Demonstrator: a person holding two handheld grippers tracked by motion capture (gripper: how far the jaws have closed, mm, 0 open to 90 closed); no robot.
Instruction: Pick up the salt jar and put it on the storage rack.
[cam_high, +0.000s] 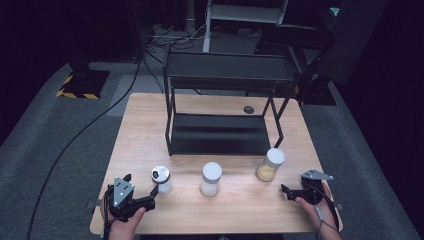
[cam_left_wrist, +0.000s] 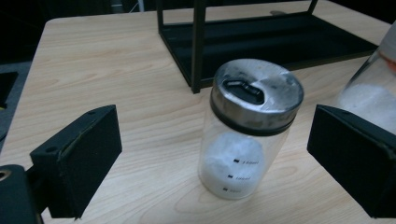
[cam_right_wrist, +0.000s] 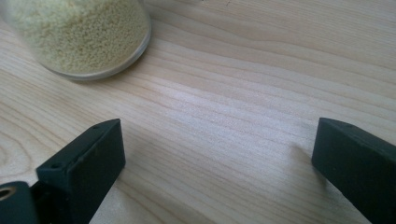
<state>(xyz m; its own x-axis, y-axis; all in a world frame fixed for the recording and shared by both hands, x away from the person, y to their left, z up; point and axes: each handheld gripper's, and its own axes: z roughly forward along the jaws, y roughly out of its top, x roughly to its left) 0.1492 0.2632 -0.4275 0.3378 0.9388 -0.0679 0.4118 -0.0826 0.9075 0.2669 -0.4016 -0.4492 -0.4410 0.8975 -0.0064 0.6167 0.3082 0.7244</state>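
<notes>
Shaker jar (cam_left_wrist: 250, 130): clear glass, steel lid, white powder low; both jaws spread, empty.

Wooden table (cam_high: 140, 130): black rack (cam_high: 220, 134), three jars (cam_high: 211, 178) upright.

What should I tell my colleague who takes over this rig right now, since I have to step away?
Left gripper: open, jaws on either side of the metal-lidded jar, not touching it.
Right gripper: open, holding nothing, near the jar of yellow grains.
White-lidded jar stands between the two, on the table.
Black rack: both shelves bare.
Done: nothing gripped or moved onto the rack.
Left: probably close on the metal-lidded jar, lift it, then handle the others.
</notes>
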